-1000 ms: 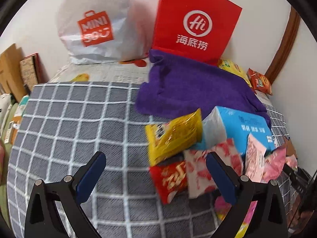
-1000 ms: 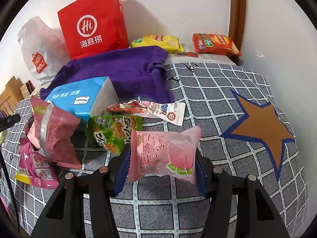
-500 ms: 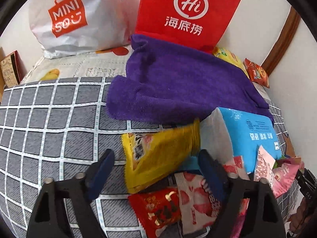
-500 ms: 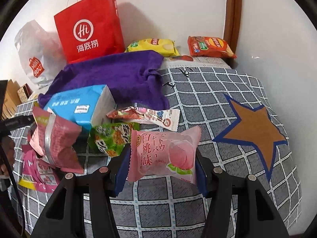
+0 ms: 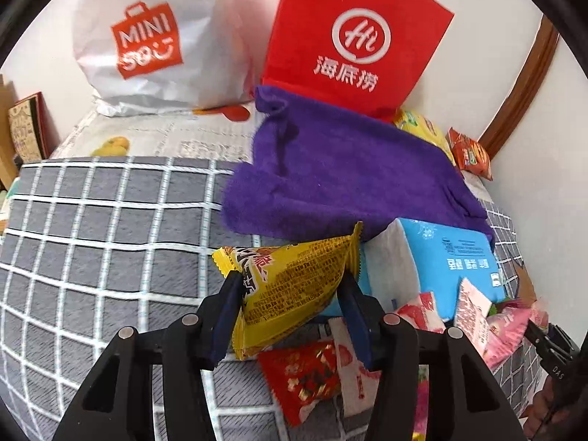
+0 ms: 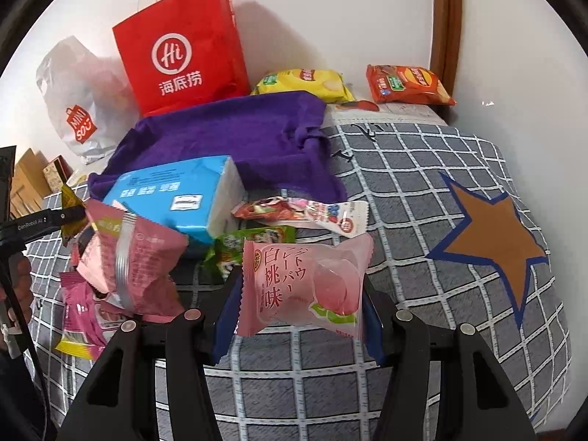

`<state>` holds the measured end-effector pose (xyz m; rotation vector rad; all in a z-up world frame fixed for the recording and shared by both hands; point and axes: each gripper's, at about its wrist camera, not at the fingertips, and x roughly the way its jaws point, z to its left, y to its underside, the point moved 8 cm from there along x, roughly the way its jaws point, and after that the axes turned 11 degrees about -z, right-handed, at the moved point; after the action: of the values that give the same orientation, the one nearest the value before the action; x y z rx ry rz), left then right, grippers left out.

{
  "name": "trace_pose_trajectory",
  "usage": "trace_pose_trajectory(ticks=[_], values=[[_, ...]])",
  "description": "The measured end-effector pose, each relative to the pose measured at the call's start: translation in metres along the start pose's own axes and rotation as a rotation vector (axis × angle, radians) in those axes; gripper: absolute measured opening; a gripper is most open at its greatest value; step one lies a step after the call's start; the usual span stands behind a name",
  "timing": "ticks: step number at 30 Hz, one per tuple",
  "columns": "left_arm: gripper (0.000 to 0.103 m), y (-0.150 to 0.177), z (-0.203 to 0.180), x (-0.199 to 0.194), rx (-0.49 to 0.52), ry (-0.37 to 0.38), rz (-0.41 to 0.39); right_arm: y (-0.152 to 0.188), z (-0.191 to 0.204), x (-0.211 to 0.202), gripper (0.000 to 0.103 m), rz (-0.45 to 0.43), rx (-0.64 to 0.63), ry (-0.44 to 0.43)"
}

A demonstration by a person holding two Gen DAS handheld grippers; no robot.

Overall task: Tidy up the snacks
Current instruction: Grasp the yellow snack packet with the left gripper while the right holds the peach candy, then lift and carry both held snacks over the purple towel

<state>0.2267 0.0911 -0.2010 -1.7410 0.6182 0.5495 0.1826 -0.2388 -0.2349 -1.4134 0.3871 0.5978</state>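
A yellow snack packet sits between the blue pads of my left gripper, whose jaws are closing and touch it on both sides. It hangs just above a red packet and a white-and-red one in the snack pile. My right gripper is shut on a pink peach snack packet and holds it above the checked bedspread. The right wrist view shows the left gripper's finger at the far left with a yellow corner beside it.
A blue tissue pack lies on a purple towel. Around it are pink packets, a green one and a long wrapper. A red paper bag, a white bag and chip bags line the wall.
My left gripper came forward over the pile and its jaws drew in around the yellow packet. The right gripper kept still with the pink packet.
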Motion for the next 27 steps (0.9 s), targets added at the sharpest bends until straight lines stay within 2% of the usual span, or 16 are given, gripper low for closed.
trace_pose_trajectory(ticks=[6, 13, 21, 27], values=[[0.050, 0.006, 0.011, -0.033, 0.000, -0.020, -0.029, 0.003, 0.013, -0.004, 0.057, -0.003, 0.002, -0.033], [0.050, 0.019, 0.002, -0.065, 0.024, 0.007, -0.035, -0.010, 0.034, -0.019, 0.057, -0.048, -0.023, -0.051], [0.050, 0.019, -0.031, -0.087, 0.065, 0.063, -0.043, -0.030, 0.049, -0.032, 0.057, -0.064, -0.025, -0.071], [0.050, 0.009, -0.060, -0.096, 0.083, 0.140, -0.055, -0.046, 0.055, -0.036, 0.057, -0.070, -0.023, -0.074]])
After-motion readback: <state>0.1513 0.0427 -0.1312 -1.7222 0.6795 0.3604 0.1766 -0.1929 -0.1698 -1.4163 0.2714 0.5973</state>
